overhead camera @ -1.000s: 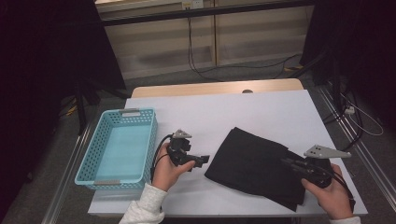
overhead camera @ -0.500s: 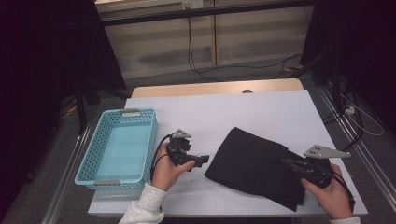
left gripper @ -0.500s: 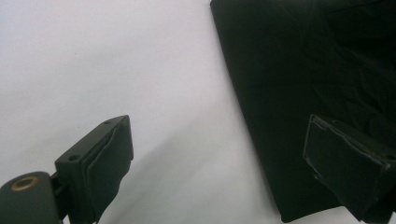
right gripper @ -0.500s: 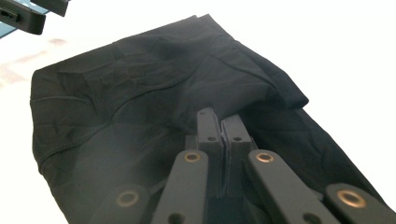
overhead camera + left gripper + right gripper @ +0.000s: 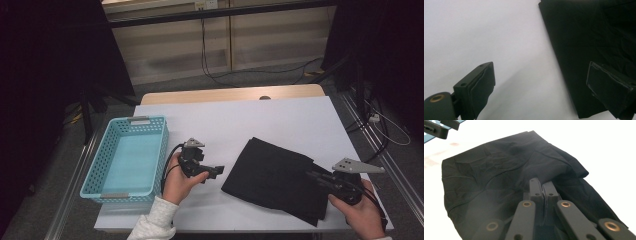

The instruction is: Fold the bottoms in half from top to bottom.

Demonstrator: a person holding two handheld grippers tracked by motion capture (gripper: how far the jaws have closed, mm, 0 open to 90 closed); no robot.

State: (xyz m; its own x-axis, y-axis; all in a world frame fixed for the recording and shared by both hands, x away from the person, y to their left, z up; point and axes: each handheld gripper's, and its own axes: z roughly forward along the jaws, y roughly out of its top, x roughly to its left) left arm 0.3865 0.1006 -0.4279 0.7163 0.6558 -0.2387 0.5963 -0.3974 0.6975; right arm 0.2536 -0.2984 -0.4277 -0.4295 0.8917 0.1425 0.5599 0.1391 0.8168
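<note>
A black folded cloth (image 5: 272,172) lies on the white table (image 5: 240,120), right of centre. My right gripper (image 5: 311,174) sits at the cloth's right edge. In the right gripper view its jaws are pressed together (image 5: 541,182), with a raised fold of the cloth (image 5: 489,170) pinched at the tips. A hand holds my left gripper (image 5: 220,171) low over the table, just left of the cloth. In the left gripper view its jaws stand wide apart (image 5: 539,85) with bare table between them, and the cloth's edge (image 5: 594,37) lies by the right jaw.
A turquoise plastic basket (image 5: 150,122) stands at the table's left side with nothing visible inside. Bare white table stretches behind the cloth. Cables run across the floor beyond the table's far edge.
</note>
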